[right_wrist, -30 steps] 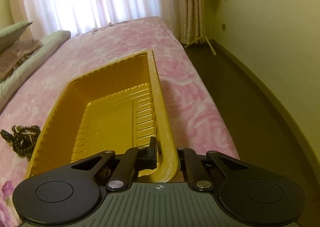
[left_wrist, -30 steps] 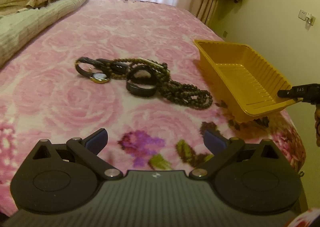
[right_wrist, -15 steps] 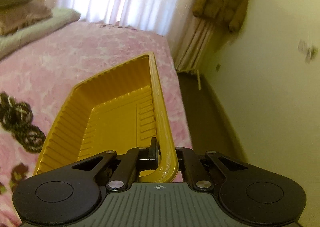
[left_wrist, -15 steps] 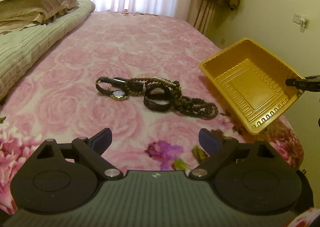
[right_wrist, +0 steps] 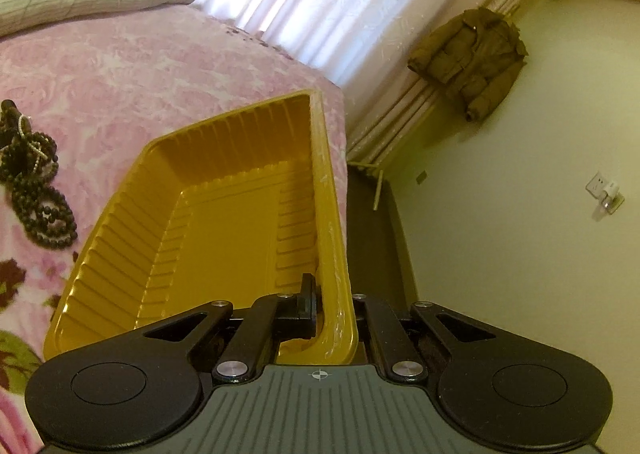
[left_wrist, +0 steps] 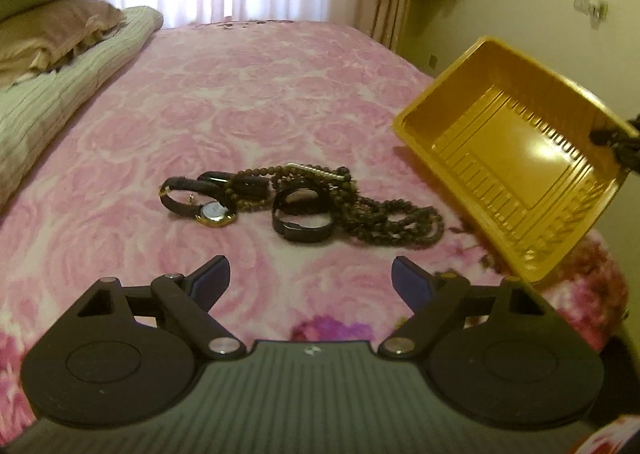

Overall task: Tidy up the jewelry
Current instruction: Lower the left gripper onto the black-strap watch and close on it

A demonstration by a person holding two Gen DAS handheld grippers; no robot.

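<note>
A heap of jewelry lies on the pink floral bed: a gold-faced watch (left_wrist: pixel 214 211), a black band (left_wrist: pixel 303 212) and dark bead strands (left_wrist: pixel 394 220). My left gripper (left_wrist: pixel 310 280) hovers in front of the heap with nothing between its fingers; its jaws are closing slowly and still stand wide. On the right, the yellow plastic tray (left_wrist: pixel 516 170) is tilted up, its mouth turned toward the jewelry. My right gripper (right_wrist: pixel 326 304) is shut on the tray's (right_wrist: pixel 240 222) near right rim. The beads (right_wrist: pixel 38 190) show left of the tray.
Folded green bedding and pillows (left_wrist: pixel 52 54) are stacked at the bed's far left. The bed's right edge drops to a dark floor (right_wrist: pixel 372 238) beside a pale wall. A brown jacket (right_wrist: pixel 470 58) hangs by the curtains.
The right gripper has rolled and lifted the tray, tipping it toward the jewelry. The left gripper has drawn back and up from the heap, its fingers a little closer together.
</note>
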